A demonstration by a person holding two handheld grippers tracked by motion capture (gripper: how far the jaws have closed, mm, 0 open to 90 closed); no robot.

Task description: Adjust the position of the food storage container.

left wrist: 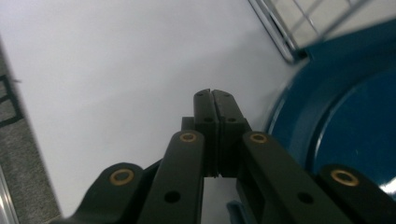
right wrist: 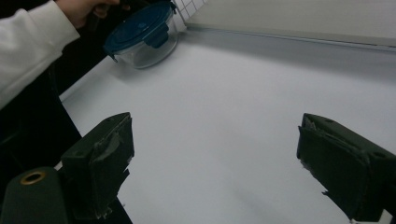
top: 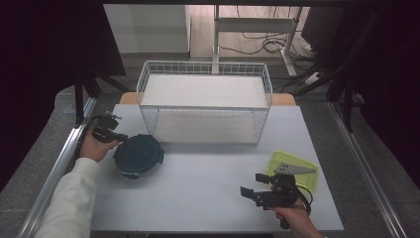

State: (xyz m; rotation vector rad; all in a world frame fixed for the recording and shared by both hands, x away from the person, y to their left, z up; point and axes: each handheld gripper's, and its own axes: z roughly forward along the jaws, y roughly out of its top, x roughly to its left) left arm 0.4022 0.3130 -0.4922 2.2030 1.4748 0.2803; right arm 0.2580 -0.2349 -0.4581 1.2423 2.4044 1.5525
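Observation:
A round clear container with a dark blue clip-on lid (top: pixel 138 154) stands at the table's left, just in front of the wire basket. My left gripper (top: pixel 120 137) rests against the container's left side, held by a hand in a white sleeve. In the left gripper view its jaws (left wrist: pixel 212 95) are pressed together with nothing between them, and the blue lid (left wrist: pixel 355 116) lies just to their right. My right gripper (top: pixel 251 184) hovers near the front right, open wide. In the right gripper view, bare table shows between its pads (right wrist: pixel 107 156), and the container (right wrist: pixel 142 35) sits far off.
A white wire basket (top: pixel 205 106) with two shelves stands at the back middle of the grey table (top: pixel 208 188). A yellow-green tray (top: pixel 304 166) lies at the right, partly behind the right gripper. Metal rails run along both table sides.

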